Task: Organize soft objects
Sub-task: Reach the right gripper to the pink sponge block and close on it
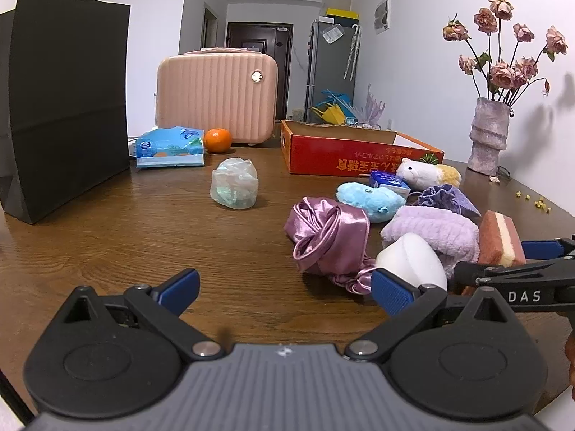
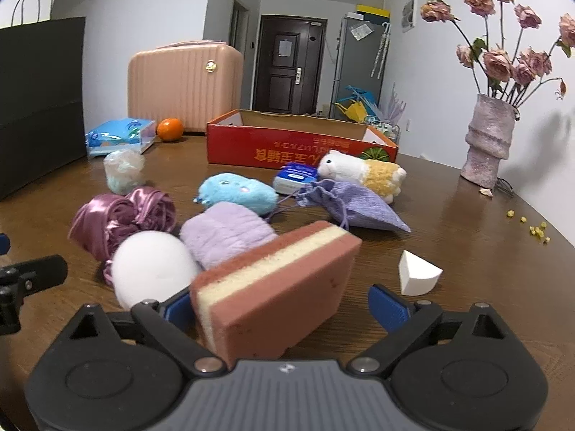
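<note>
A pile of soft things lies on the wooden table (image 1: 143, 237): a purple satin cloth (image 1: 329, 237), a blue plush (image 1: 370, 195), a lilac fluffy cloth (image 1: 431, 233), a white round sponge (image 1: 411, 260), a white-and-yellow plush (image 2: 363, 170) and a lilac drawstring pouch (image 2: 355, 206). A pink-and-cream sponge block (image 2: 276, 283) lies between the fingers of my right gripper (image 2: 284, 309), which is open around it. My left gripper (image 1: 284, 291) is open and empty, its right finger (image 1: 391, 292) next to the white sponge. The right gripper also shows in the left wrist view (image 1: 521, 273).
A red cardboard box (image 2: 302, 143) stands open behind the pile. A pink case (image 1: 215, 93), a tissue pack (image 1: 169, 147), an orange (image 1: 217, 140), a plastic-wrapped bundle (image 1: 235, 188) and a black paper bag (image 1: 61, 107) stand left. A vase of dried roses (image 2: 488, 136) stands right. A white wedge (image 2: 417, 278) lies near.
</note>
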The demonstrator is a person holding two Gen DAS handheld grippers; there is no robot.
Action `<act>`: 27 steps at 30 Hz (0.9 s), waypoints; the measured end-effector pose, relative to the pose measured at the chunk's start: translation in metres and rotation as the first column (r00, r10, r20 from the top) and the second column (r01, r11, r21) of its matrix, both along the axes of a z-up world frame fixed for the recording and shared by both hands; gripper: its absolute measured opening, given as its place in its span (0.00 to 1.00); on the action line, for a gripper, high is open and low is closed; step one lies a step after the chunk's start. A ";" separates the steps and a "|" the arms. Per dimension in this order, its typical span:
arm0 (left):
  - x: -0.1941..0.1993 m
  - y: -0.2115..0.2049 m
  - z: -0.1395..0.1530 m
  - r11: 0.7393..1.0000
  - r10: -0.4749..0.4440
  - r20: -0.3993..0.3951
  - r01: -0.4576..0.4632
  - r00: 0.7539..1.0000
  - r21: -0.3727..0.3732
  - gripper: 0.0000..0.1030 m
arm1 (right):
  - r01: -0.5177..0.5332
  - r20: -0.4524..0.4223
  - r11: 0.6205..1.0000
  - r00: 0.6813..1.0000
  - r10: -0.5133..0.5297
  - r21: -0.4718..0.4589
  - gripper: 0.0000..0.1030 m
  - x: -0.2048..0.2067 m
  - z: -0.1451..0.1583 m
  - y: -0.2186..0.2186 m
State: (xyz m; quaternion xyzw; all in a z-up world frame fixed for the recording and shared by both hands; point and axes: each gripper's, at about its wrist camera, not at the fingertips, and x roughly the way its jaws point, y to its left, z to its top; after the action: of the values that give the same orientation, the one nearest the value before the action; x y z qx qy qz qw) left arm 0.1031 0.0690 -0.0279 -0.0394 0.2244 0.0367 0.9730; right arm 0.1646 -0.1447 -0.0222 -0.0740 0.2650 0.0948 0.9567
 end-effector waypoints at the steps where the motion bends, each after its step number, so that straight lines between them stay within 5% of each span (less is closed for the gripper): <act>1: 0.001 -0.001 0.000 1.000 -0.001 -0.001 0.001 1.000 0.001 1.00 | 0.005 0.001 1.000 1.000 -0.005 0.000 0.93 0.000 0.000 -0.002; 6: 0.003 -0.005 -0.001 1.000 -0.006 -0.007 0.006 1.000 0.004 1.00 | 0.023 0.005 1.000 1.000 -0.023 0.003 0.90 -0.001 0.000 -0.014; 17: 0.004 -0.012 0.001 1.000 -0.012 -0.011 0.012 1.000 0.013 1.00 | 0.070 -0.008 0.997 0.997 -0.070 0.017 0.60 0.007 -0.003 -0.038; 27: 0.003 -0.020 0.008 0.999 -0.019 0.014 0.018 1.000 0.035 1.00 | 0.070 -0.003 0.997 0.998 -0.070 0.030 0.46 0.021 -0.005 -0.047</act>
State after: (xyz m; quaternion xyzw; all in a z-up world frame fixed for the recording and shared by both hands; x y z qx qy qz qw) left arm 0.1060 0.0490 -0.0197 -0.0205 0.2170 0.0312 0.9755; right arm 0.1858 -0.1913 -0.0269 -0.0501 0.2670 0.0651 0.9602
